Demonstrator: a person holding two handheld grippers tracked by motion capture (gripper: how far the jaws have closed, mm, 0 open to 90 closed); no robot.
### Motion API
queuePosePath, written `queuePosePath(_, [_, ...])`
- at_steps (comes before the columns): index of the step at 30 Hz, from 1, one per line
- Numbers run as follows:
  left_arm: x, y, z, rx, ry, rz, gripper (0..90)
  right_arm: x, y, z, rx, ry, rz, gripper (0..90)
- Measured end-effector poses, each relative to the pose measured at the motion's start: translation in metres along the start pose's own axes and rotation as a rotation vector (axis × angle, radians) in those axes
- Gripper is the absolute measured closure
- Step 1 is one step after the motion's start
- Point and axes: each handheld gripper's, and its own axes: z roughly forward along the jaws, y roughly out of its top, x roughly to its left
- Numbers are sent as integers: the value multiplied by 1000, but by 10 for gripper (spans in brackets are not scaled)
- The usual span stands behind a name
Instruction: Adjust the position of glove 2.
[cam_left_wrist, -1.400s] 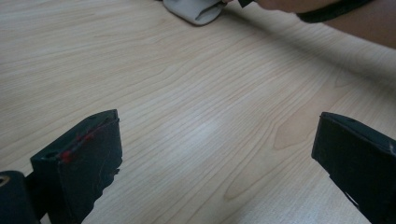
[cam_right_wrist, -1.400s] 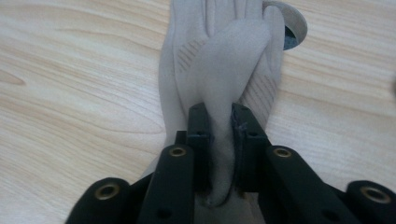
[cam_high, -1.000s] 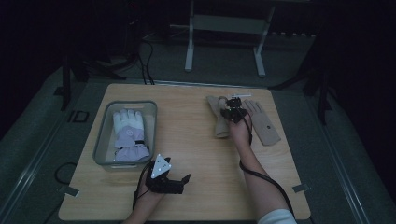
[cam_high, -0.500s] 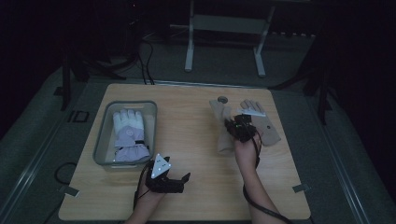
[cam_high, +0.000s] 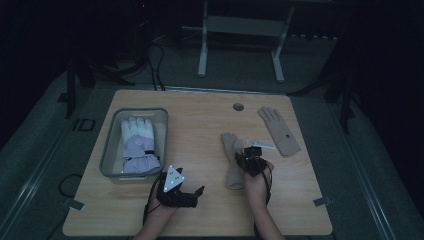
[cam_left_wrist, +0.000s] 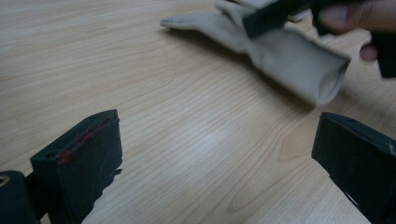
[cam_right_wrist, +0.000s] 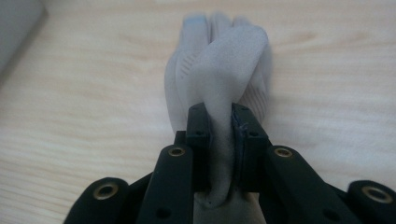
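Observation:
A beige glove lies lengthwise on the wooden table, right of centre. My right gripper is shut on a fold of it. Its jaws have just eased open a little, and the fabric is still pinched between the pads. In the right gripper view a paler ribbed layer with a bluish tip shows under the fold. My left gripper rests near the front edge, open and holding nothing. It points at the glove's open cuff. A second beige glove lies flat at the back right.
A clear bin stands at the left with a white and lilac padded glove in it. A round cable hole sits near the table's far edge. Dark floor and a white stand lie beyond the table.
My right gripper has come back toward the front edge and dragged the beige glove with it, away from the second glove. The left gripper has stayed put.

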Motion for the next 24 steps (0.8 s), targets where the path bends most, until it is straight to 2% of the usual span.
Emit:
queuePosePath(3, [2,0,0,-1,3,-4,22,1,-9,8,20,-1,-3,711])
queuePosePath(5, [2,0,0,-3,2,-6,22,0,-13,13,28,21,10,630])
queuePosePath(7, [2,0,0,-8,-3,-8,22,1,-14,13,17,19,-9,527])
queuePosePath(9, [2,0,0,-8,-2,-6,22,4,-14,14,25,19,-30,472])
queuePosePath(12, [1,1,-1,-9,-5,-4,22,6,-13,13,31,31,-43,450])
queuePosePath(14, [2,1,-1,-12,-8,-3,22,6,-13,11,23,52,-47,402])
queuePosePath(16, [2,0,-1,-8,-9,-2,22,6,-11,9,21,61,-74,317])
queuePosePath(18, [1,0,0,-7,-10,-2,22,6,-9,6,29,93,-77,216])
queuePosePath(19, [1,0,0,-7,-10,-2,23,6,-9,6,29,93,-77,216])
queuePosePath(20, [1,0,0,-6,-11,-2,23,5,-7,4,24,121,-59,177])
queuePosePath(21, [1,0,0,-6,-12,-3,23,4,-3,0,23,129,-78,165])
queuePosePath(24, [1,0,0,-8,-12,-1,22,1,0,-3,18,147,-83,146])
